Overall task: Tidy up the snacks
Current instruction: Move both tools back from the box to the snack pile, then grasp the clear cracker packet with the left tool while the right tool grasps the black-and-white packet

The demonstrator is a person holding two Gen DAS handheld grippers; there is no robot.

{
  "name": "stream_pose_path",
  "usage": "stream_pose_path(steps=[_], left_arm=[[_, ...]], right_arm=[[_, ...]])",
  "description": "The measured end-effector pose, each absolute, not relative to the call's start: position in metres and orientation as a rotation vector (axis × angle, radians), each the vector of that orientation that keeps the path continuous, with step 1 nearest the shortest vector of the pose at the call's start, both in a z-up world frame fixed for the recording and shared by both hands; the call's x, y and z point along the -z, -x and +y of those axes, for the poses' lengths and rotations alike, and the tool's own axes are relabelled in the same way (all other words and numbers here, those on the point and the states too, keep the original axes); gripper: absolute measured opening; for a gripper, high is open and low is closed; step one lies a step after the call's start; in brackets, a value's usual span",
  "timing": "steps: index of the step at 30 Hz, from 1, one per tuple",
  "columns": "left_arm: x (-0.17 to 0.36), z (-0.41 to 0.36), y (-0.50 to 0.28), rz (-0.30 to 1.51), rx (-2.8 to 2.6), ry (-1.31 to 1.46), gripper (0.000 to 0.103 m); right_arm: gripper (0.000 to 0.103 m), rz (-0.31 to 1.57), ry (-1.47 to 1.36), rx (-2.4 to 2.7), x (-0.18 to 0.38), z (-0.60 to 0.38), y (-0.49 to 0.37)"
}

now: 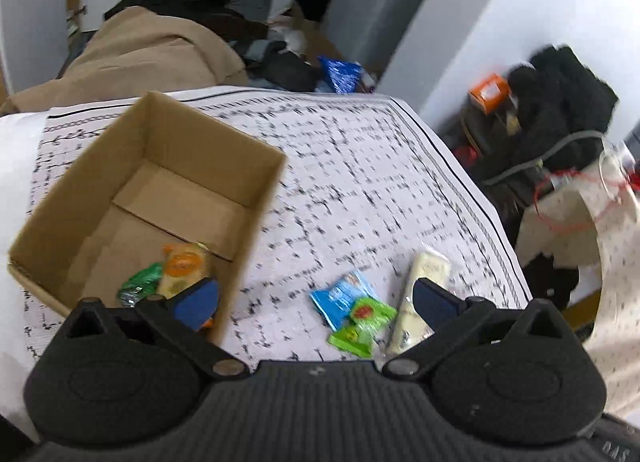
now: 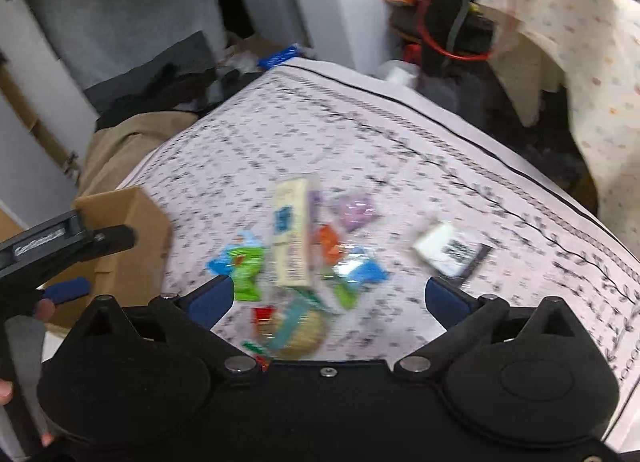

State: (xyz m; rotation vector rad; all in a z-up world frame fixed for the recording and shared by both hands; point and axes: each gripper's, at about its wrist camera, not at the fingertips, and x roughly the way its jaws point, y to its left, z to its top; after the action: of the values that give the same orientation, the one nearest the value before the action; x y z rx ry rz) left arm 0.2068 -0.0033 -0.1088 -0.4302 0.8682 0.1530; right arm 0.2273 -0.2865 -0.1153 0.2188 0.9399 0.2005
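An open cardboard box (image 1: 256, 178) sits at the left of a patterned cloth; inside lie an orange-and-yellow snack (image 1: 182, 268) and a green packet (image 1: 138, 282). My left gripper (image 1: 316, 298) is open and empty, over the box's near right corner. On the cloth lie a blue packet (image 1: 336, 296), a green packet (image 1: 360, 322) and a long cream packet (image 1: 420, 294). My right gripper (image 2: 330, 296) is open and empty above a blurred pile: a cream packet (image 2: 292, 238), green (image 2: 246, 270), blue (image 2: 360, 268), orange (image 2: 328, 246), purple (image 2: 354, 208) packets, a round cookie pack (image 2: 296, 332) and a white-black packet (image 2: 450, 250).
The box corner (image 2: 128, 230) and the left gripper's body (image 2: 60, 242) show at the left in the right wrist view. Beyond the table lie a tan coat (image 1: 152, 42), dark clothes, a draped floral cloth (image 2: 580, 62) and an orange box (image 1: 490, 92).
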Motion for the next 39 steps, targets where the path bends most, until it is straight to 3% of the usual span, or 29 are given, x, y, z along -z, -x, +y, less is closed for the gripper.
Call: stream_pose_path(steps=[18, 27, 30, 39], left_arm=[[0.149, -0.069, -0.222, 1.037, -0.067, 0.285, 0.103], [0.161, -0.095, -0.228, 1.060, -0.031, 0.228, 0.102], [0.168, -0.102, -0.229, 1.076, -0.030, 0.202, 0.100], [0.179, -0.131, -0.237, 1.135, -0.009, 0.116, 0.082]], right_arm=[[0.102, 0.926, -0.499, -0.145, 0.174, -0.373, -0.244], [0.092, 0.953, -0.607, -0.125, 0.205, -0.391, -0.261], [0.088, 0.979, -0.636, -0.136, 0.216, -0.393, -0.268], [0.076, 1.022, -0.710, -0.151, 0.242, -0.399, -0.285]])
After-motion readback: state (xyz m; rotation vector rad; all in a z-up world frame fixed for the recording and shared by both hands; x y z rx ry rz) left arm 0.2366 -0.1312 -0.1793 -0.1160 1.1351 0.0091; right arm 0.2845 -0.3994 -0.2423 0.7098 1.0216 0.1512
